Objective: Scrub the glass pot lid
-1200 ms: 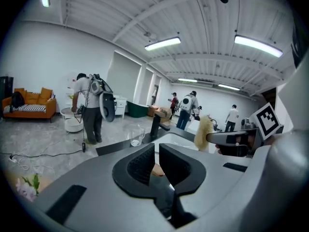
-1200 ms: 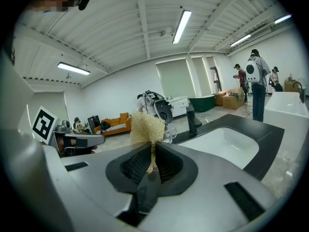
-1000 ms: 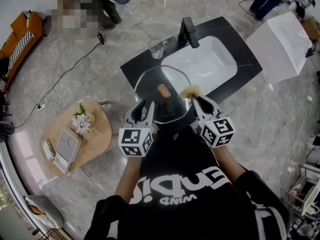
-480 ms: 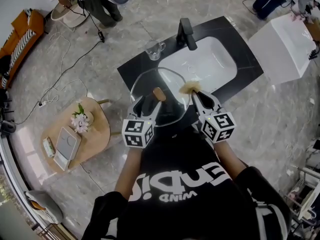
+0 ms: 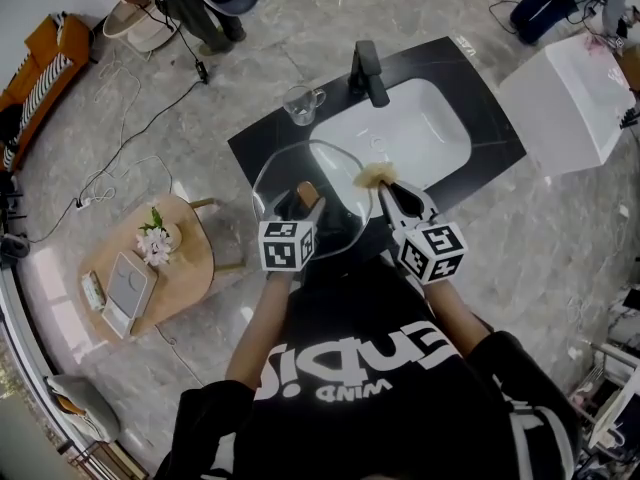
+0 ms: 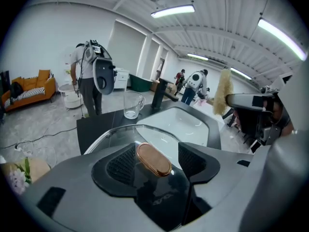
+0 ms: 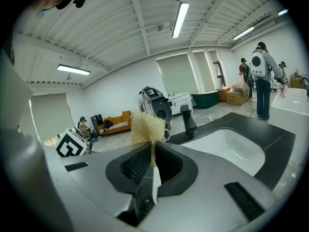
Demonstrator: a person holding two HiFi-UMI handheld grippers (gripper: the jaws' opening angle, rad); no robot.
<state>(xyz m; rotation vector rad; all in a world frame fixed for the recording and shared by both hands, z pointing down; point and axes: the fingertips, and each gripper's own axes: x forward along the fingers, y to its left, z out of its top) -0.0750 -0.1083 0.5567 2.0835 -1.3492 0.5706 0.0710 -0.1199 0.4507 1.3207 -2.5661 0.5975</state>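
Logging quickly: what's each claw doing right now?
Left claw: opening, lid knob between, not gripped.
Right claw: closed on scrubber.

Your right gripper [image 7: 152,154] pinches a pale, fluffy scrubber [image 7: 146,127] tight between its jaws. The fluffy end sticks up above them. Past it, on the right, a white sink [image 7: 231,151] sits in a black counter [image 7: 276,130], with a black tap [image 7: 188,121] behind it. An orange sofa [image 7: 116,123] stands far back.

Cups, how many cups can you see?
1. A clear glass cup sits on the black counter, just left of the tap by the white sink. No other cup shows.
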